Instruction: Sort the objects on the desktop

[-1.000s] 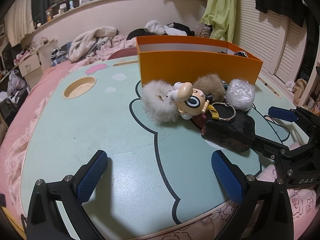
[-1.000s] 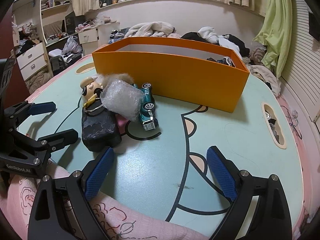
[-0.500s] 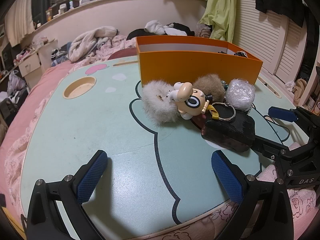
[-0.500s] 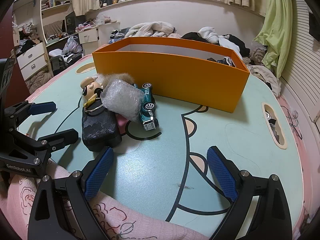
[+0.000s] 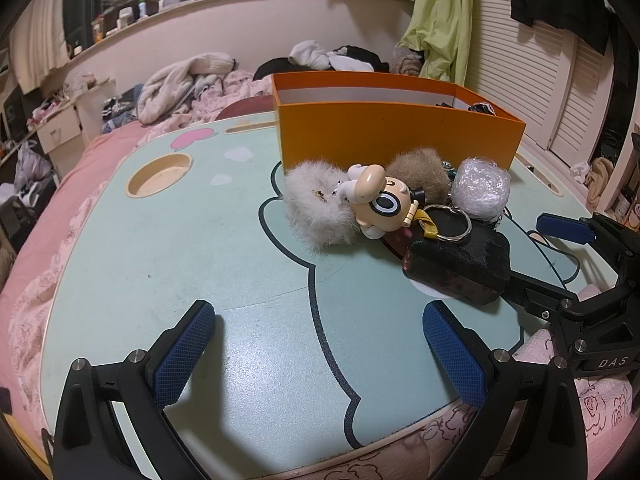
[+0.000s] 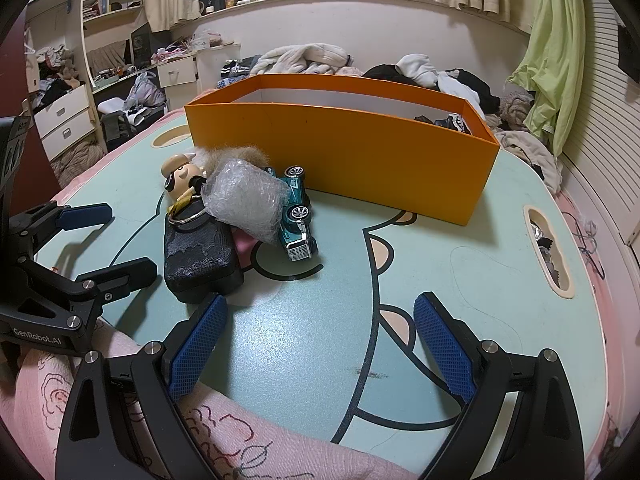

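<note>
Clutter crowds the left view: white fluff (image 5: 320, 212), doll keychain (image 5: 380, 204) and black pouch (image 5: 460, 264) before the orange box (image 5: 396, 136), beyond the wide, empty left gripper (image 5: 320, 356). Right view: wide, empty right gripper (image 6: 320, 348), near the pouch; bubble-wrap bundle (image 6: 248, 200) leans on a teal toy car (image 6: 298, 216).

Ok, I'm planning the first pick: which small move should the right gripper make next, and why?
Probably ease the right gripper forward and left toward the black pouch. Both grippers are open and empty; the left gripper hangs over bare table. The pouch is the pile's nearest piece, just ahead of the right gripper's left finger, and the orange box waits behind.
</note>
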{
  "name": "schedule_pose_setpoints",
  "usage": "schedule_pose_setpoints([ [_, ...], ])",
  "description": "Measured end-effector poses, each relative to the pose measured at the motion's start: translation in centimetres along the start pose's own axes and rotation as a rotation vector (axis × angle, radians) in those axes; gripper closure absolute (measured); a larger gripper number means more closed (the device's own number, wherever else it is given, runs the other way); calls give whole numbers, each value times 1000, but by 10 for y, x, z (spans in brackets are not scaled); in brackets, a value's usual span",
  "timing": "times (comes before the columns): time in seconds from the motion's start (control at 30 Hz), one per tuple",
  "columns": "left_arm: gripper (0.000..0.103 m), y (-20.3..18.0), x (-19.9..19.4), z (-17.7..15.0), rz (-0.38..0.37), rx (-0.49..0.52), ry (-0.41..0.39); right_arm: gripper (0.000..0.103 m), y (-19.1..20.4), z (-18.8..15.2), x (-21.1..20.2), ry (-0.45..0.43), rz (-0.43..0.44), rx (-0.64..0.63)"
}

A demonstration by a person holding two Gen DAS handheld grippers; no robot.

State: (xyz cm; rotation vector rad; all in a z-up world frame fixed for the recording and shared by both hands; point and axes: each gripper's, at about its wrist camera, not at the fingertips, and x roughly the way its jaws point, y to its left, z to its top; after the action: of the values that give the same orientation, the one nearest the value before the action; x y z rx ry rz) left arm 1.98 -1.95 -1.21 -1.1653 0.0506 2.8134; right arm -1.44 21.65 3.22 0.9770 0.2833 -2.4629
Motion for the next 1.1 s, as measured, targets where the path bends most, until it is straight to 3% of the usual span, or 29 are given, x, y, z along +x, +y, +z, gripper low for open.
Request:
schedule_pose_setpoints([
  [0.2,0,0,0,0,0,0,0,9,4,-2,-3,-17,21,19],
  [0.27,0,0,0,0,0,0,0,16,2,-3,-5,-31,39,33],
  [0.33,0,0,0,0,0,0,0,32,-2,-3,-8,-51,70,54],
  [0.4,0,0,0,0,0,0,-1,38,-5,-2,-15,-90,114,79],
  [0.53,0,0,-1,0,0,0,-1,39,-3,12,-29,-188,183,105],
  [0.67,0,0,-1,0,0,0,-1,48,8,39,-18,-186,234,124],
  [0.73,0,0,-1,0,0,0,-1,58,17,47,-5,-141,221,100],
  [0.8,0,0,-1,0,-1,0,-1,60,20,49,11,-83,154,97],
  [1.03,0,1,-1,-1,-1,0,-1,61,-4,35,5,-135,149,197],
  [1.1,0,0,-1,-1,-1,-1,-1,70,-20,29,1,-174,208,271],
])
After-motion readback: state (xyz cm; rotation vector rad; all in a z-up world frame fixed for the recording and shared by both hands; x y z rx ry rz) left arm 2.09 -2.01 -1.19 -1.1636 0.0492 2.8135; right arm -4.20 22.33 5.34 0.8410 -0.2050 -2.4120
